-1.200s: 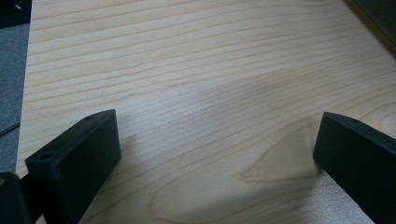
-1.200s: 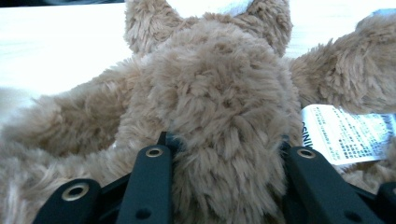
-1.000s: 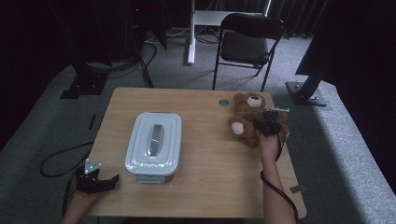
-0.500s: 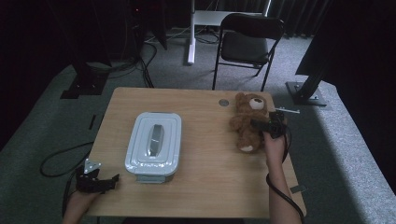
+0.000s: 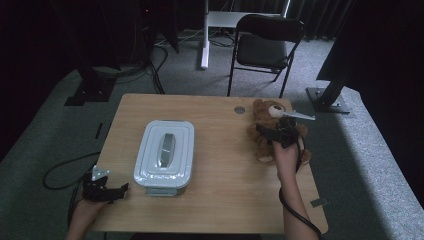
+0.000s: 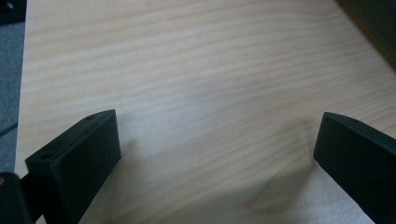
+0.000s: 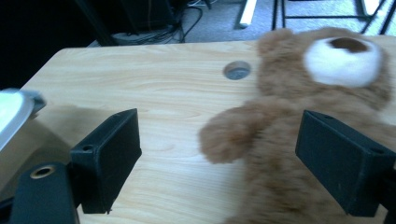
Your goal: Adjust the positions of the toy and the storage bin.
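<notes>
This looks like a lab or recording studio. A lone wooden table (image 5: 220, 200) stands on grey carpet (image 5: 60, 135), with black curtains (image 5: 45, 35) around, cables (image 5: 155, 65) at the upper left, stand bases (image 5: 327, 97) and a folding chair (image 5: 265, 45) at the top.

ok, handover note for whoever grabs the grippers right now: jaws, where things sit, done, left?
Right gripper: jaws have just been opening and now stand wide, nothing pressed between them; it hovers over the teddy bear.
Left gripper: jaws open over bare wood at the near left of the table.
Teddy bear lies on its back at the far right of the table, beside the round cable hole.
Grey lidded box sits left of centre, lid on.
Done: bear lies released on the table.
Left: probably open the box and put the bear in; neither started.
</notes>
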`<state>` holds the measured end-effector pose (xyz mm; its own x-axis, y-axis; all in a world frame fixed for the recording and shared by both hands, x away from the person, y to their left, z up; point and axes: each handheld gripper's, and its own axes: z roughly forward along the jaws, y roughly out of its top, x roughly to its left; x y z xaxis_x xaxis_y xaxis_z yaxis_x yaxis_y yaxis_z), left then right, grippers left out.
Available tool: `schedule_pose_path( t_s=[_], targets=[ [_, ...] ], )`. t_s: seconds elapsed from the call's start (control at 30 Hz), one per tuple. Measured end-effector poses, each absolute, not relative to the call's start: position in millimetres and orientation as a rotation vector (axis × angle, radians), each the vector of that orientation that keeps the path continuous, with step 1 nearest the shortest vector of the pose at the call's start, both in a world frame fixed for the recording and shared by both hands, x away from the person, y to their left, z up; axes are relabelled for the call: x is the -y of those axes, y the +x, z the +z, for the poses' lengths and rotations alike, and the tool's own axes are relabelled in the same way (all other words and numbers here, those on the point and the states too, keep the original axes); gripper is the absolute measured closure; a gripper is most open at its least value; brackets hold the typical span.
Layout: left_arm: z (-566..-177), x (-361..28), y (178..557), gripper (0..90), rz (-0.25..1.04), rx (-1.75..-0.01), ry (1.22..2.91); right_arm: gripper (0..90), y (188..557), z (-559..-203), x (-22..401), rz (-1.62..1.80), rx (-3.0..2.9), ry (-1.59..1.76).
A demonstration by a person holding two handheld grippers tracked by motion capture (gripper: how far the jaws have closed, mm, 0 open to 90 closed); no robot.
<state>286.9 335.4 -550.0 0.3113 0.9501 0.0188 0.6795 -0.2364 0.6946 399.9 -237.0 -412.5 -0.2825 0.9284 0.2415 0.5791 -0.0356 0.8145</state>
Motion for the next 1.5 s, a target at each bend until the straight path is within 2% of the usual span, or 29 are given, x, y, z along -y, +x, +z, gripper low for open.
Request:
schedule_pose_path(
  t_s=[0.33, 0.97, 1.2, 1.5],
  targets=[
    [-527.9, -318.5, 303.6, 1.4, 0.623, -1.383, 1.956, 13.4, 398.0, -442.5, 179.8, 1.243, -2.011, 1.482],
    [-523.7, -290.8, 323.5, 1.3, 0.572, -1.308, 1.951, 11.8, 406.1, -507.9, 93.6, 1.223, -2.326, 1.348],
    [-522.0, -284.8, 323.4, 1.3, 0.583, -1.301, 1.956, 12.0, 411.1, -520.3, 79.6, 1.184, -2.371, 1.330],
    [-520.9, -263.5, 326.0, 1.3, 0.566, -1.246, 2.011, 12.0, 420.5, -521.1, 90.8, 1.174, -2.348, 1.330]
  ],
)
